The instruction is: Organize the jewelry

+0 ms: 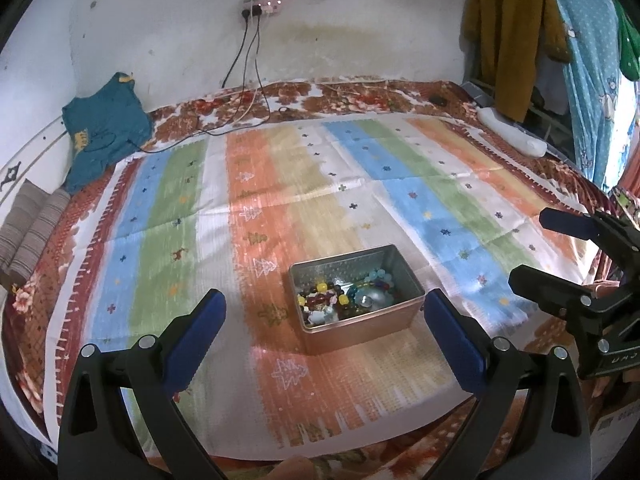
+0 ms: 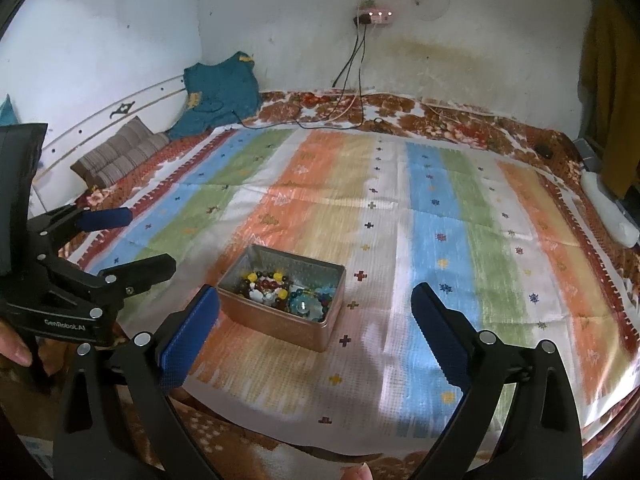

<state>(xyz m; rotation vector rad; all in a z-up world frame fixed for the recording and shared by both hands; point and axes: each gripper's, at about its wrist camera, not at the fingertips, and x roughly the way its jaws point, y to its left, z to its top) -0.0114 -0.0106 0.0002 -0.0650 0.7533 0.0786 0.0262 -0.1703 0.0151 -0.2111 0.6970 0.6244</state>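
A copper-coloured metal tin [image 1: 362, 330] [image 2: 280, 322] stands on the striped mat [image 1: 280, 200] [image 2: 440, 220], filled with mixed bead jewelry [image 1: 344, 296] [image 2: 280, 290]: yellow, dark red, blue and clear beads. My left gripper [image 1: 326, 308] is open, its blue pads either side of the tin and short of it, nothing between them. My right gripper [image 2: 316, 304] is open wide with nothing in it; the tin lies ahead and to the left. Each gripper shows in the other's view, the right one [image 1: 556, 252] at the right edge, the left one [image 2: 132, 240] at the left edge.
The mat covers a floral bedspread [image 1: 360, 96] on a bed against a white wall. A teal garment [image 1: 104, 128] and striped cushions [image 2: 120, 156] lie at the back left. Charger cables [image 1: 248, 92] trail from a wall socket. A white object [image 1: 516, 136] lies at the right edge, by hanging clothes [image 1: 516, 32].
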